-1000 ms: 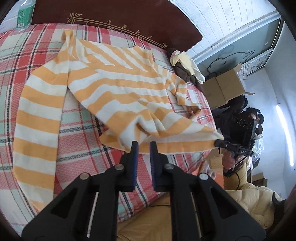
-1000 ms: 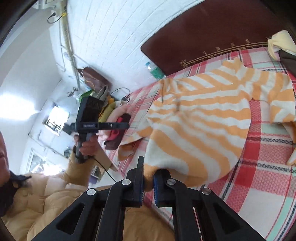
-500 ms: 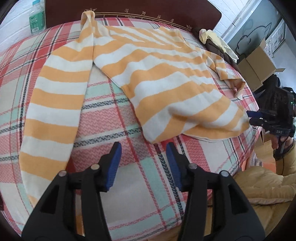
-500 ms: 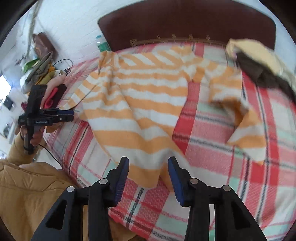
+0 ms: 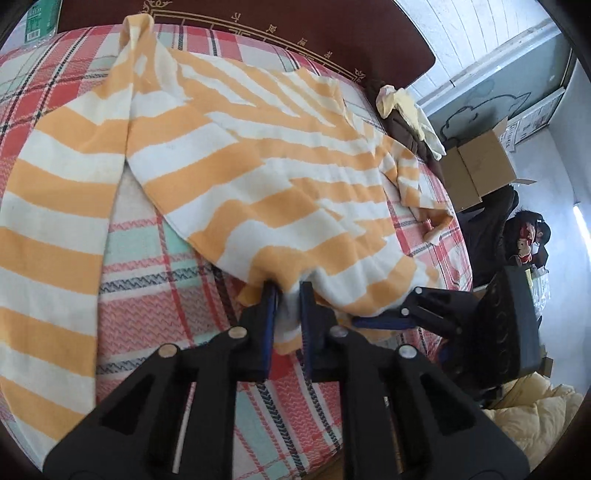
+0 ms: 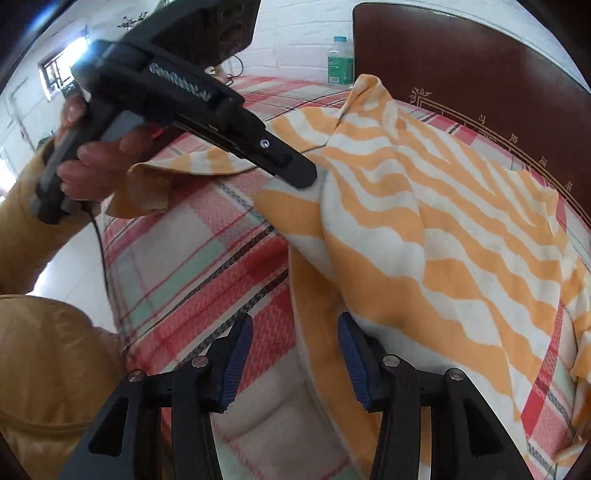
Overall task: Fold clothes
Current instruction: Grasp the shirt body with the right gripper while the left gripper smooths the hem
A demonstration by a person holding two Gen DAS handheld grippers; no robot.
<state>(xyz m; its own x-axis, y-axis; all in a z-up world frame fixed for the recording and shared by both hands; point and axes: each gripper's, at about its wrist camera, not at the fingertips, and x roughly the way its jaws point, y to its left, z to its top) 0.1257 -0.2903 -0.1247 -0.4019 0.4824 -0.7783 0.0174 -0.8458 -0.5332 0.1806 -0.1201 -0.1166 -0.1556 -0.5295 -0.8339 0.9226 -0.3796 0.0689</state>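
Note:
An orange-and-white striped sweater lies spread on the plaid bed cover, hem toward me. My left gripper is at the hem's edge, its jaws closing, and a fold of white hem is pinched between the blue pads. In the right wrist view the left gripper shows with its tip on the sweater. My right gripper stands open over the near hem, with the hem's edge running between its fingers. From the left wrist view the right gripper lies low beside the hem, just right of the left one.
A dark brown headboard runs along the far side. A water bottle stands behind the bed. A pile of brown and pale clothes sits at the bed's far right corner, with a cardboard box beyond it. A hand in a yellow sleeve holds the left gripper.
Both grippers let go of the sweater, opened and dropped to its near hem. The left has shut again on the hem edge. The right swung in close beside the left and stays open.

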